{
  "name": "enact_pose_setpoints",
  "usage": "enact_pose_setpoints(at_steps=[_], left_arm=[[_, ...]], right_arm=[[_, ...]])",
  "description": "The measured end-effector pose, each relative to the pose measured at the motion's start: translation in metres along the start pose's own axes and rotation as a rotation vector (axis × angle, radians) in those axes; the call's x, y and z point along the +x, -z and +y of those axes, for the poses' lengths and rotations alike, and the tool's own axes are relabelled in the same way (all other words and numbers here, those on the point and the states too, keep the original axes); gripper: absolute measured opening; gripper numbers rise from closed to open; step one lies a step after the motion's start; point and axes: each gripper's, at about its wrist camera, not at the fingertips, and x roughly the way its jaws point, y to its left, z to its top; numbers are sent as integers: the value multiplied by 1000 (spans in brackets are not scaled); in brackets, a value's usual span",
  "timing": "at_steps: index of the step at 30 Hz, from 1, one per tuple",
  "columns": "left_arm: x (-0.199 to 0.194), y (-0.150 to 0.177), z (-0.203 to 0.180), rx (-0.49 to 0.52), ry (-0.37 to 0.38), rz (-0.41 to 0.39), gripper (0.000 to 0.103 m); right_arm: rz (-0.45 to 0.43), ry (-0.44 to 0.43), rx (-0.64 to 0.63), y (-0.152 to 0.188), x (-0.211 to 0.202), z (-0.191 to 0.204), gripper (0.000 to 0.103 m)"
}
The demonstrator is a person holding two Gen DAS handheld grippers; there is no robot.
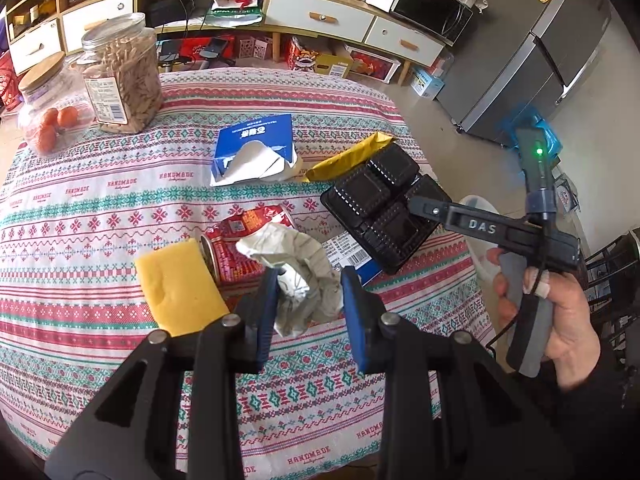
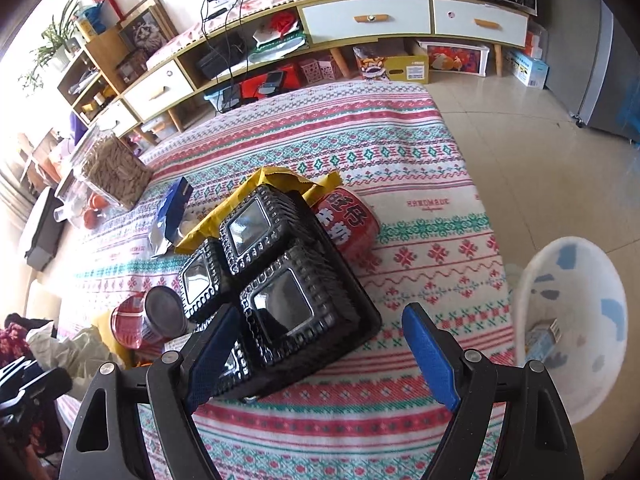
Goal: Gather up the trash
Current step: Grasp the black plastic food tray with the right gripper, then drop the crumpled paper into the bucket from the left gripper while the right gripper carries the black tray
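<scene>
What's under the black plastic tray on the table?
The black plastic tray rests on a yellow wrapper and leans against a red can; a barcoded paper pokes out beneath. Anything else underneath is covered.

My left gripper [image 1: 310, 312]: black plastic linkage arms, silver pivot screws, blue pads [image 1: 267, 316]. Right gripper [image 2: 320, 356] built the same; from the left view I see "DAS" embossed, a grey handle, black cable and green LED. Right hand [image 1: 560, 320]: dark sleeve, white-taped fingertip.
</scene>
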Motion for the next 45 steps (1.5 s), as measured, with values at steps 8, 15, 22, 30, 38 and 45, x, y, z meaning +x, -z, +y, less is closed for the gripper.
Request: enact_pose_setpoints(at_steps=[8, 15, 22, 30, 38, 45], left_arm=[[4, -6, 0, -8, -9, 2, 33], [6, -5, 2, -11, -17, 3, 33], [9, -4, -3, -3, -17, 5, 33], [17, -8, -22, 20, -3, 8, 33], [31, -13, -48, 46, 17, 20, 33], [47, -16, -74, 71, 40, 33, 33]], right_arm=[[5, -50, -8, -1, 2, 6, 72], [-23, -74, -9, 3, -17, 3, 71], [-47, -85, 12, 6, -39, -12, 71], [-76, -86, 45, 13, -64, -39, 71], [-101, -45, 101, 19, -86, -82, 71], [-111, 4, 167, 31, -104, -129, 71]])
